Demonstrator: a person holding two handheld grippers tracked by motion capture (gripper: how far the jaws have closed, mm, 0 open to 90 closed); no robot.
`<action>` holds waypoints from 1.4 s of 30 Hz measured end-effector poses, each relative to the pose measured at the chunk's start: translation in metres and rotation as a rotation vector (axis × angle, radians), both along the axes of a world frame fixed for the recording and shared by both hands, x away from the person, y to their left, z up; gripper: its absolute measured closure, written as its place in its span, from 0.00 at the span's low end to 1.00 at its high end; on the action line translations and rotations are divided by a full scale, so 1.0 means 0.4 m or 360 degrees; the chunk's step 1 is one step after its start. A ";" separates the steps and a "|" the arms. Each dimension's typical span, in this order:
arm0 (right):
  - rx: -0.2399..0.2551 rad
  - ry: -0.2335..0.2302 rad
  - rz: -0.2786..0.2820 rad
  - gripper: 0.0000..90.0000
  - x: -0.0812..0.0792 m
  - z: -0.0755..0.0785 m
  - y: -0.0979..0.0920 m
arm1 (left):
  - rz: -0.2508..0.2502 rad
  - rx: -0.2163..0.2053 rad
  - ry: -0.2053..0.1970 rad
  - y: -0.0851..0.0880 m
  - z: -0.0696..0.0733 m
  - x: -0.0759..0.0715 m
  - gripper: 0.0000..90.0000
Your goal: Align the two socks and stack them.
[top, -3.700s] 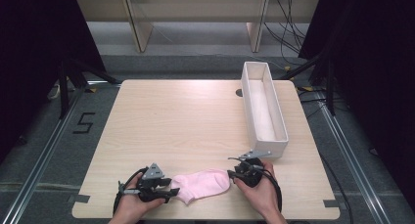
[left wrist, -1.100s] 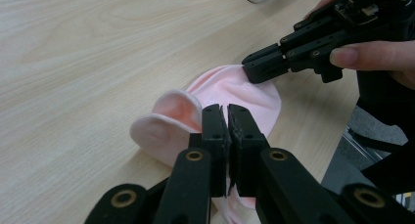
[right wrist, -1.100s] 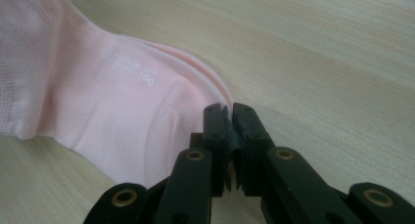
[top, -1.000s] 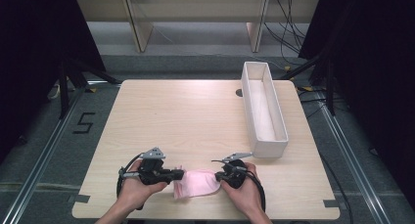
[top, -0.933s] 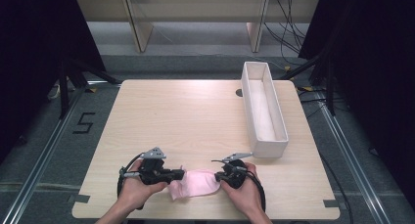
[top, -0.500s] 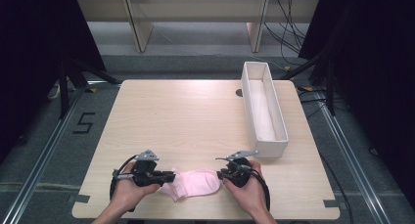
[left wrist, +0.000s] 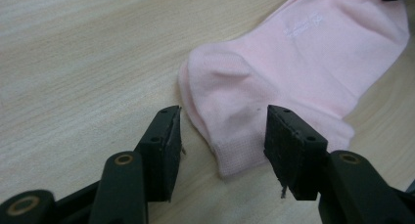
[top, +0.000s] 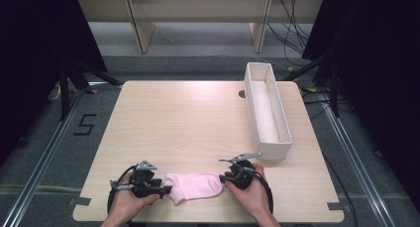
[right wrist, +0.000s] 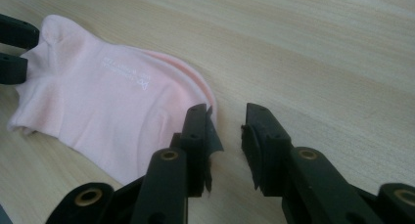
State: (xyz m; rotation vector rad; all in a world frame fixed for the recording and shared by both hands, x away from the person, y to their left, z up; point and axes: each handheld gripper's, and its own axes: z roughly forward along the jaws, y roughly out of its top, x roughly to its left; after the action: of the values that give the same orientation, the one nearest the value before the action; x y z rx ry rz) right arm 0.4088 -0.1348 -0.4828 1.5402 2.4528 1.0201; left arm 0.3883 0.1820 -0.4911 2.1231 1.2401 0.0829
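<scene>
Near the table's front edge (top: 208,221), pink sock (top: 194,185)

Both grippers are seen as black, w/ a grey three-cornered plate on top of each: left gripper (top: 166,190), right gripper (top: 222,179). A black cable is looped from each body round the hand; forearms are bare, no sleeves seen. Close up, the jaws are shown as black arms w/ brass-coloured pivot rivets, and the fingertips (left wrist: 288,148) are fitted w/ ribbed black pads, small holes at the corners, edges frayed on the right gripper's pads (right wrist: 208,136)
</scene>
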 end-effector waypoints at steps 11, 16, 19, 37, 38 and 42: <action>-0.0014 0.0049 0.0023 0.79 0.003 -0.013 0.007 | -0.0073 0.0081 -0.0107 -0.028 -0.003 0.001 0.67; -0.0032 0.0043 0.0042 0.79 0.001 -0.016 0.005 | -0.0063 0.0095 -0.0121 -0.027 -0.005 0.003 0.82; -0.0026 0.0046 0.0043 0.81 0.000 -0.015 0.006 | -0.0047 0.0049 -0.0084 -0.023 -0.008 0.006 0.91; 0.0009 0.0029 0.0030 0.87 -0.013 0.017 -0.002 | -0.0070 -0.0210 0.0014 -0.004 0.057 0.023 0.94; 0.0015 0.0034 0.0034 0.88 -0.015 0.017 -0.002 | -0.0072 -0.0214 0.0013 -0.004 0.059 0.024 0.94; 0.0027 0.0058 0.0060 0.91 -0.022 0.008 0.006 | -0.0063 -0.0227 0.0002 -0.005 0.071 0.027 0.94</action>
State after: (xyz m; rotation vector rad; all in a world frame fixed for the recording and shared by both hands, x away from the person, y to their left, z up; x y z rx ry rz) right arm 0.3999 -0.1323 -0.4797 1.5365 2.5137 1.0302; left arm 0.3990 0.1798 -0.4627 2.0235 1.1691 -0.0234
